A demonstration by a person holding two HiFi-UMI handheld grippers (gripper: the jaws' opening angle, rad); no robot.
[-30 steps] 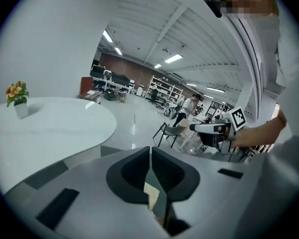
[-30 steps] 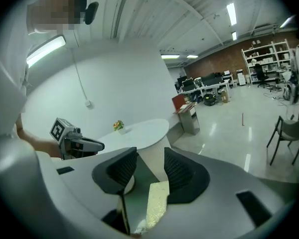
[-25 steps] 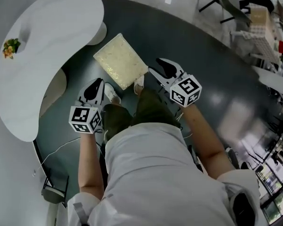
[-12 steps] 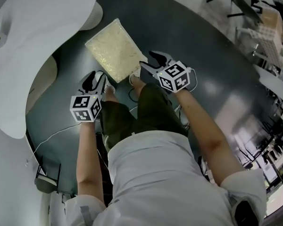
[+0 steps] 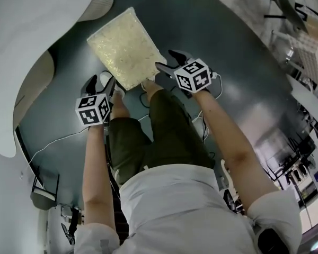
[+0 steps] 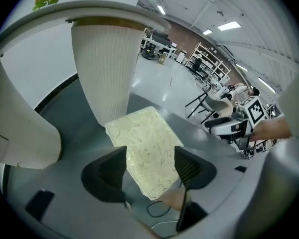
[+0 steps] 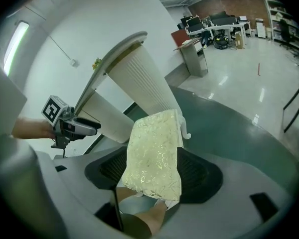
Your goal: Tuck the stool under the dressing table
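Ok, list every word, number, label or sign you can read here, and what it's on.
No readable words or numbers anywhere.
Cubes on left claw and right claw: black-and-white square markers, patterns, not text.
Stool cushion: leafy pattern only.
Distant shelves: too small to read.

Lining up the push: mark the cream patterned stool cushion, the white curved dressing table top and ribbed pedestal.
Cream patterned stool cushion [image 5: 126, 46]: head view, seat centre.
White curved dressing table top [image 5: 16, 46]: head view, bare surface.
Ribbed white pedestal [image 6: 104, 68]: left gripper view, mid-column.
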